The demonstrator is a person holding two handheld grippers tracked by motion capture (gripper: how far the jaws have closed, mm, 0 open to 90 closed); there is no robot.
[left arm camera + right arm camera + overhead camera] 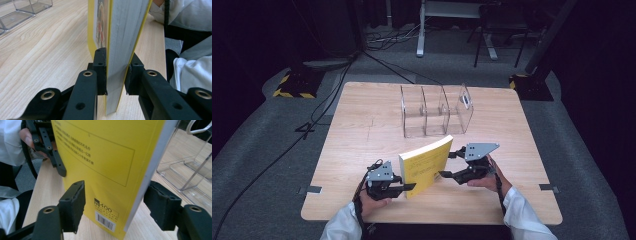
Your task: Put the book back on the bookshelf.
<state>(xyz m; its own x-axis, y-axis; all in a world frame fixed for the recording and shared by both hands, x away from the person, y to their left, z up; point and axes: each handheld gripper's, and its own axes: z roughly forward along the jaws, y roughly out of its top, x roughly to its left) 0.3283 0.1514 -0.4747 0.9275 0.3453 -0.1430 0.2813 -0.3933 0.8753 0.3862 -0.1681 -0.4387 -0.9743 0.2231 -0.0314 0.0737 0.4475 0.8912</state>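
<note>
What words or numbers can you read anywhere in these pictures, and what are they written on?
"n400": printed in black above the barcode on the back cover of the yellow paperback book, seen in the right gripper view.
Barcode digits: too small to read.
Boxed lines of small print high on that cover: blurred, unreadable.
Front cover picture, in the left gripper view: too edge-on to read.
Small label on the clear plastic divided holder: too small to read.
</note>
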